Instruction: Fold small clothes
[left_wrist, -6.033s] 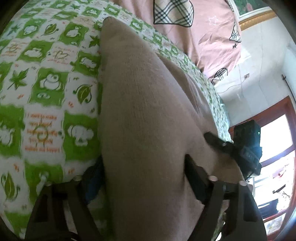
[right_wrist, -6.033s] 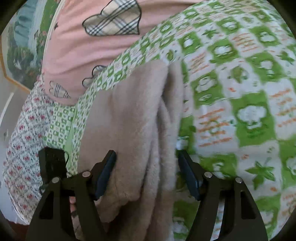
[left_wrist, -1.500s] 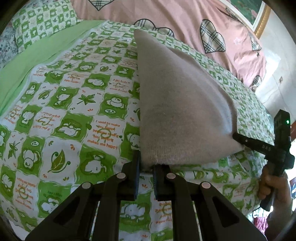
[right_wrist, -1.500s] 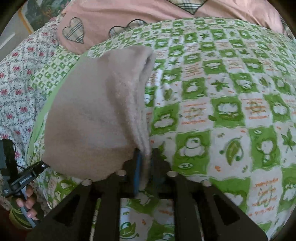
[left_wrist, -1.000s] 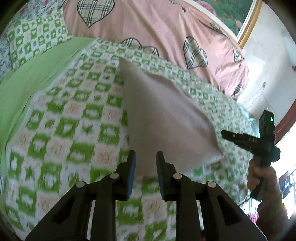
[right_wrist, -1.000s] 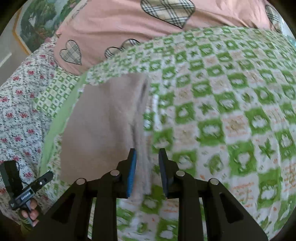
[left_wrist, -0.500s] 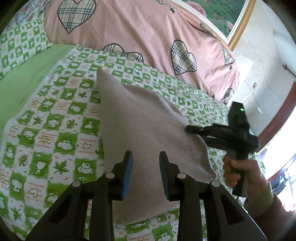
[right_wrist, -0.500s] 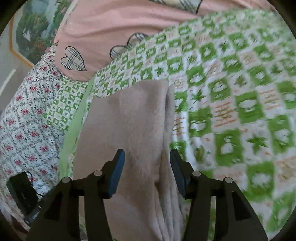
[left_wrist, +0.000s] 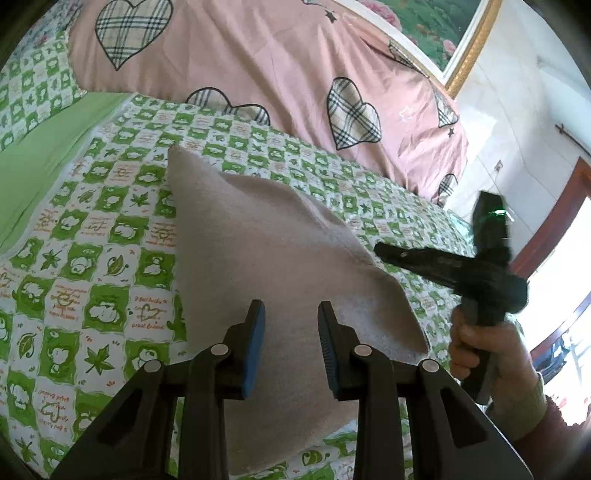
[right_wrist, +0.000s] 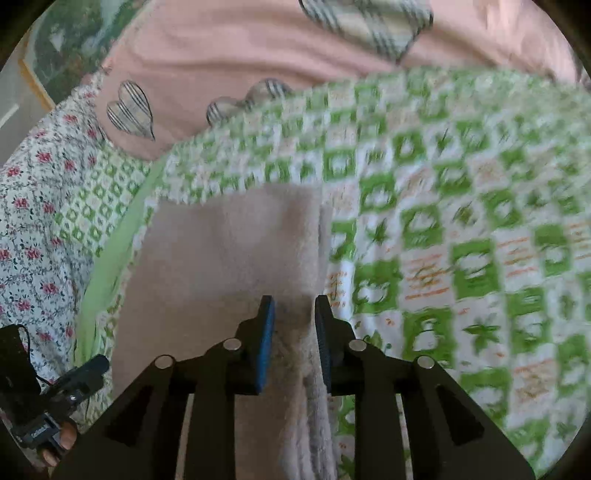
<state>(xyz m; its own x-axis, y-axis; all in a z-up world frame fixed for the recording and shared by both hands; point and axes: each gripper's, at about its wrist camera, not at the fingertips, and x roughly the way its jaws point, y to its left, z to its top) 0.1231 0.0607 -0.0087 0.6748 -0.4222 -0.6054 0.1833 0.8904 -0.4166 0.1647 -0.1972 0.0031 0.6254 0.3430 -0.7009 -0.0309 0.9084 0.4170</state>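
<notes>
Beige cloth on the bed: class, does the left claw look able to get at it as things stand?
Probably yes. The left claw hangs open just above the beige cloth, with nothing between them; the right claw is off to the side.

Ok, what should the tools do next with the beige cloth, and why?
Probably lower both tools and pinch the near edge of the beige cloth for another fold. It lies folded on the checked sheet; the left tool hangs open above it, and the right tool hovers over its layered edge, jaws opening, gripping nothing.
</notes>
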